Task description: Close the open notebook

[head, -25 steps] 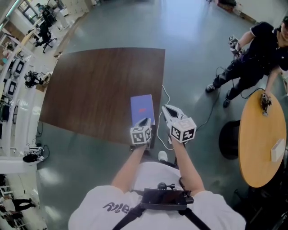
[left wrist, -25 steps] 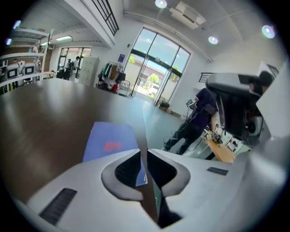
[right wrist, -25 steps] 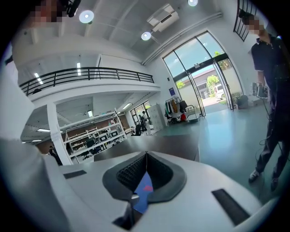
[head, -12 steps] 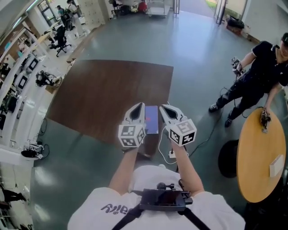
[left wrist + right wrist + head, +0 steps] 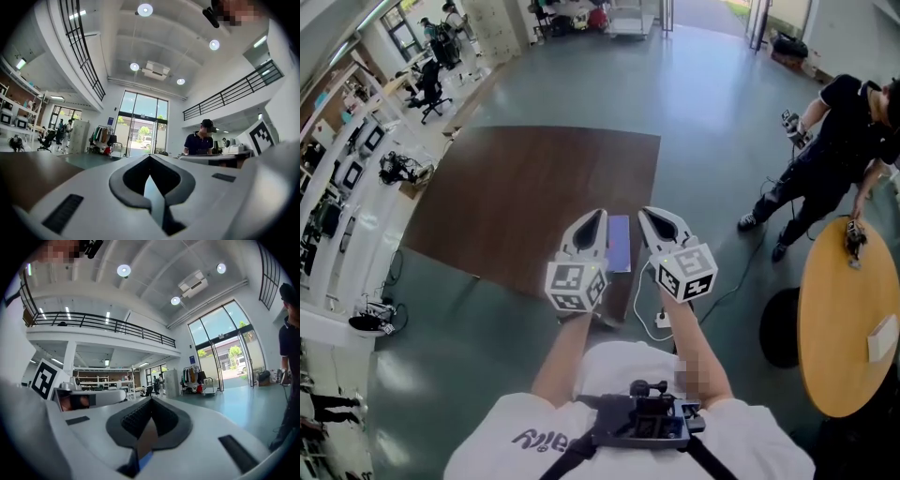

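Observation:
The notebook (image 5: pixel 619 242) lies closed, blue-purple cover up, near the front edge of the dark brown table (image 5: pixel 525 187). Both grippers hang high above it, close to the head camera, pointing level. My left gripper (image 5: pixel 598 217) is shut and empty, left of the notebook in the head view. To the notebook's right, my right gripper (image 5: pixel 644 213) is likewise shut and empty. In the left gripper view the left gripper (image 5: pixel 150 157) has its jaws met at the tip, facing the hall. The right gripper (image 5: pixel 151 400) looks the same in the right gripper view.
A person in dark clothes (image 5: pixel 830 141) stands at the right beside a round light wooden table (image 5: pixel 844 309). A white cable and power strip (image 5: pixel 660 319) lie on the floor by the table's corner. Office chairs (image 5: pixel 427 89) and desks line the far left.
Both grippers have risen from the table toward the head camera, the left one more, off the notebook's near edge. The notebook has stayed closed and still.

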Tool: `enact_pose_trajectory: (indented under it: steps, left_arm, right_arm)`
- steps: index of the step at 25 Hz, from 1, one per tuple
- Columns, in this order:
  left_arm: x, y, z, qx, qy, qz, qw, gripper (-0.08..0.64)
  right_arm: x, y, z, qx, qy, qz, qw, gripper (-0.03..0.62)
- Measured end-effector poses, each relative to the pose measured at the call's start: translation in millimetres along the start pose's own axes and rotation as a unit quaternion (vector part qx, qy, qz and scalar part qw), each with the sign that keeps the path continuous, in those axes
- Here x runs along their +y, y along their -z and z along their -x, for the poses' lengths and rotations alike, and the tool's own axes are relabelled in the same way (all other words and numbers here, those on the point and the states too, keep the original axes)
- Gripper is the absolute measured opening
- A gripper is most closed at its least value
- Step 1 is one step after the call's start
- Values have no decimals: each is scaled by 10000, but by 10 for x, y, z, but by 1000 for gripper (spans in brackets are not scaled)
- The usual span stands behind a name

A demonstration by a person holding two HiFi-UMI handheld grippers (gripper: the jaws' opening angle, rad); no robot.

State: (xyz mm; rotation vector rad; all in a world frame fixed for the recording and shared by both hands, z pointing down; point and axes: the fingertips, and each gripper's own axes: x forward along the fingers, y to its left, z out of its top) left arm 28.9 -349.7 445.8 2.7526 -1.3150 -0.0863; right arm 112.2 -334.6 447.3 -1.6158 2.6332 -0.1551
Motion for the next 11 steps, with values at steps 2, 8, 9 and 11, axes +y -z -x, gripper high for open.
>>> enact_pose_trajectory:
  steps: [2,8,9,11]
  left_arm:
    - [-33,2,14,23,14,-30,10000,5]
    - [-284,-88,-27,4,113,-135,9998,5]
    - [-297,-92,-30,-2,106,-155,9998,5]
    - [-307,-91,-28,-1,75,-184,9998,5]
  right_arm:
    - [-5,-23,32,-15,49,11,10000,5]
    - [-83,-168,234,-94,140,90,9998,3]
    - [-87,-177,244,-107,133,107,9998,5]
    - [-87,-186,254,-122,110,117,9998,5]
